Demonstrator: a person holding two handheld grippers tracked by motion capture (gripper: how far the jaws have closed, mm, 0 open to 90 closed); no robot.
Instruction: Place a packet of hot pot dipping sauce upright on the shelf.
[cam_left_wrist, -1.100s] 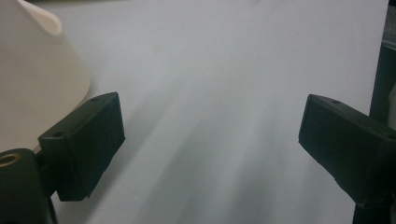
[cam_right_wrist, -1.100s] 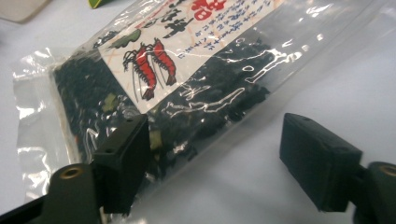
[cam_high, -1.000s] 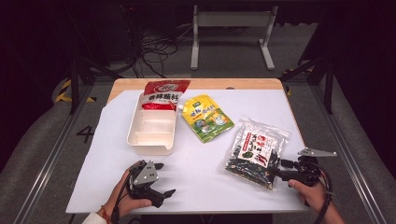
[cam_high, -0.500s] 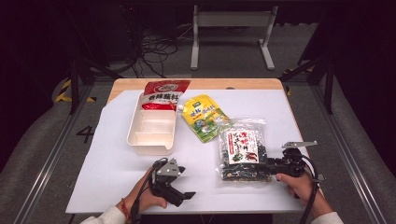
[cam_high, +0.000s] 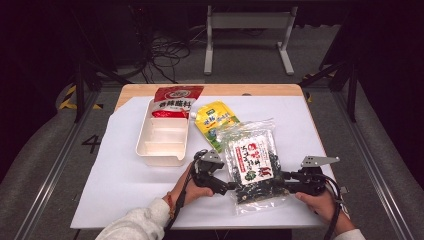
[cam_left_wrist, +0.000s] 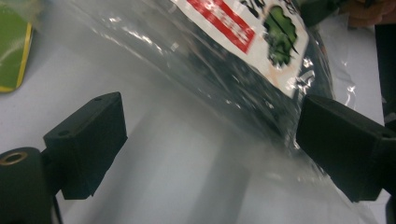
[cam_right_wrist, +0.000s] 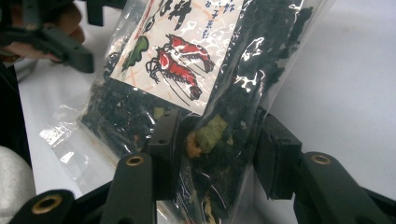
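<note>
Step in hand: two-handed pickup of the clear seaweed bag (cam_high: 250, 167), by the look of it.
Seaweed bag: lies on the table (cam_high: 125, 195) toward the person's side, between both tools, just in front of the green pouch (cam_high: 216, 122); near end looks slightly lifted in the right gripper view.
Right hand-held gripper (cam_right_wrist: 212, 154): jaws have just been closing, the bag's lower right edge between them; pads press into the plastic from both sides, a pinch.
Left hand-held gripper (cam_left_wrist: 210, 140): jaws spread wide; bag's left edge lies between them, not yet squeezed.
Nearby: white divided tray (cam_high: 162, 137) with red packet (cam_high: 175, 97) at its far end, apart from the bag.
Next move, judged: left jaws should close on the film edge, then both lift evenly; the slick, loosely filled plastic could slip or sag.
</note>
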